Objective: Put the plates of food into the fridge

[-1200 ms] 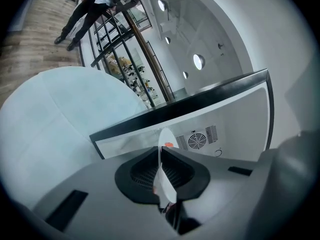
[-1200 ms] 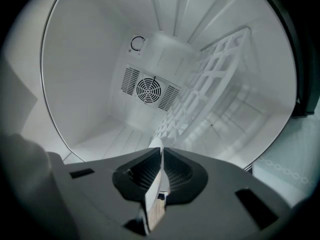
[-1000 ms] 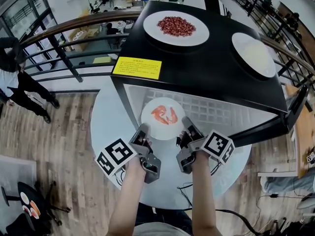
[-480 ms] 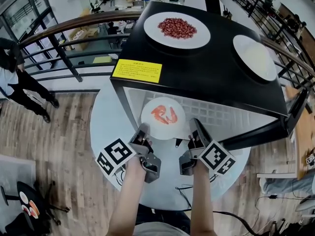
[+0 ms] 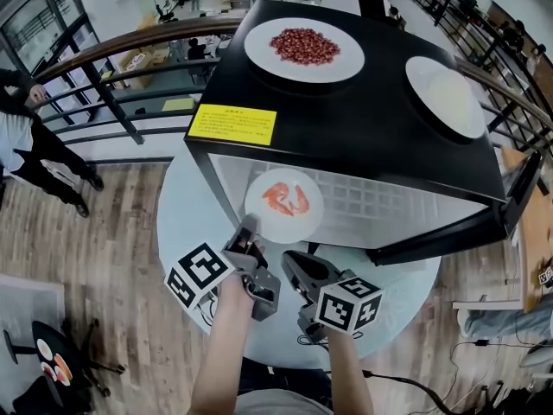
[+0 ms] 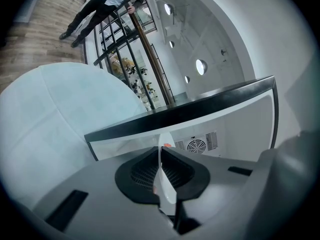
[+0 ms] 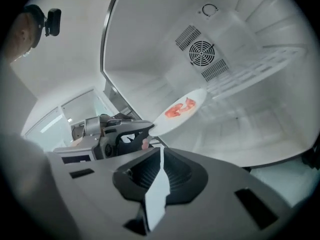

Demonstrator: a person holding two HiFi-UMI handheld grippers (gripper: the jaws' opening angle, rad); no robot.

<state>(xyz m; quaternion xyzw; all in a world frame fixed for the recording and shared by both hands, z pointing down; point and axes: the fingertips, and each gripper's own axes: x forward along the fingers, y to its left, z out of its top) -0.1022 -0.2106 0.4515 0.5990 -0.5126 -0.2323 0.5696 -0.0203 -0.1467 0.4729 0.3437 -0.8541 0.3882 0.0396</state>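
A white plate of shrimps point(image 5: 283, 204) sits just inside the open fridge point(image 5: 363, 119), on its white floor. My left gripper point(image 5: 250, 230) is shut on the plate's near left rim; in the left gripper view the rim point(image 6: 161, 156) shows edge-on between the pads. My right gripper point(image 5: 289, 262) hangs back from the plate over the round table point(image 5: 186, 223). Its jaws have just been closing with nothing between them, and they look shut. The right gripper view shows the plate point(image 7: 180, 111) ahead and the left gripper point(image 7: 120, 134) on its rim.
Two more plates stand on the fridge's black top: red beans point(image 5: 302, 48) and rice point(image 5: 445, 95). The fridge door's black edge point(image 5: 449, 232) juts out to the right. A railing point(image 5: 104, 85) and a person point(image 5: 26, 137) are at the far left.
My right gripper has let go of the plate's right rim, pulled back toward me and leftward, and rolled over. The left gripper and the plate have stayed put.
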